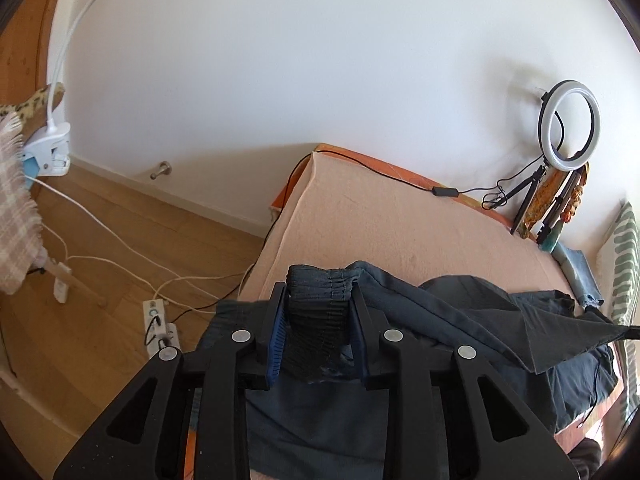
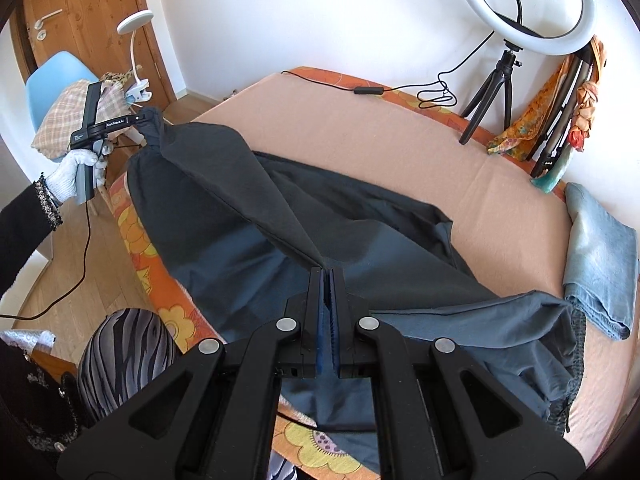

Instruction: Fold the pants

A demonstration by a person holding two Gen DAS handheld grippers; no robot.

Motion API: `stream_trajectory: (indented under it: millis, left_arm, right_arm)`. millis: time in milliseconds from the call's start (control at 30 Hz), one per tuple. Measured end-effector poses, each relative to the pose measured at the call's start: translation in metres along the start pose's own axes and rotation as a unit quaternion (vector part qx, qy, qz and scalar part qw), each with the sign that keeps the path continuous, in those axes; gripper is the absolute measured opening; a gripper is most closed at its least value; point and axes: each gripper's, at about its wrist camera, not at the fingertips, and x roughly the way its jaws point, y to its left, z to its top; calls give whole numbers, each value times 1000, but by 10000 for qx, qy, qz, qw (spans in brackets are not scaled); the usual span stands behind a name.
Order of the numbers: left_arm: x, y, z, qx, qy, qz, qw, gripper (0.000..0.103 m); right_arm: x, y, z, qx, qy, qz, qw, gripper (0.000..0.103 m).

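Between the pads of the left tool [image 1: 318, 334] sits the bunched elastic waistband [image 1: 320, 284] of dark blue-grey pants [image 2: 280, 208], gripped there. Ahead of the right tool [image 2: 329, 300], whose jaws are closed on a thin fold of the same cloth, the pants stretch taut toward the left tool and sag onto the bed [image 2: 400, 148] beneath. Whether the left pads press firmly is hard to judge. If that hold is loose, the waistband could slip free and the garment collapse in a heap.

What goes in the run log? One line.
left gripper: shut on pants waistband | right gripper: shut on pants fabric | pants: lifted over bed
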Motion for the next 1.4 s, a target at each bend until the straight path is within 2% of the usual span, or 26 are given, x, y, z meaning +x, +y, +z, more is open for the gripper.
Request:
stream_trajectory:
  millis: [67, 233, 300, 433, 567, 667, 700, 733, 833, 900, 1000, 1167, 1200, 1233, 1267, 1333, 1400]
  left_arm:
    - [-8, 1, -13, -41, 41, -31, 10000, 28]
    - [-29, 3, -47, -122, 154, 50, 9998, 47]
    - [-36, 6, -60, -256, 245, 21, 9994, 50]
    - [-43, 14, -76, -741, 385, -204, 9963, 50]
    - [-53, 16, -87, -1221, 331, -537, 9905, 51]
    - [-61, 19, -91, -1843, 170, -941, 9782, 51]
    - [-63, 18, -91, -1975, 121, -1030, 9748, 54]
    - [-63, 17, -90, -2024, 98, -1012, 9740, 59]
    - [-53, 20, -93, -2271, 277, -707, 9709, 59]
    - [-46, 28, -100, -2609, 470, -424, 9633, 59]
    - [-41, 38, -110, -3096, 457, -583, 9480, 59]
    - [-34, 35, -109, -3131, 495, -615, 9464, 54]
    - [-33, 35, -108, -3162, 477, -568, 9458, 43]
    - [-32, 36, -108, -3199, 456, -531, 9449, 26]
    - [-32, 37, -108, -3207, 433, -489, 9449, 17]
    - [-34, 35, -107, -3100, 352, -426, 9491, 12]
    - [-34, 30, -105, -2870, 336, -351, 9567, 12]
  right_arm:
    - [1, 6, -13, 9, 63, 18, 10000, 4]
    - [2, 14, -43, 109, 140, 2, 9998, 4]
    - [4, 13, -55, 227, 178, 27, 9996, 4]
    - [10, 12, -77, 365, 279, 8, 9989, 4]
    - [17, 13, -90, 411, 379, -3, 9984, 4]
    - [20, 13, -96, 419, 422, -33, 9982, 4]
    - [20, 11, -97, 462, 404, -10, 9981, 4]
    - [19, 10, -97, 503, 384, 6, 9980, 4]
    - [19, 9, -96, 540, 338, 25, 9980, 4]
    - [18, 9, -94, 531, 315, 27, 9981, 4]
    - [17, 11, -92, 540, 281, 27, 9981, 4]
    - [19, 10, -90, 631, 271, 31, 9976, 4]
    - [19, 9, -90, 643, 268, 30, 9976, 4]
    - [20, 10, -89, 652, 264, 23, 9975, 4]
    - [20, 10, -89, 653, 257, 20, 9975, 4]
    - [20, 11, -89, 651, 246, 12, 9976, 4]
    - [21, 11, -89, 670, 245, 13, 9975, 4]
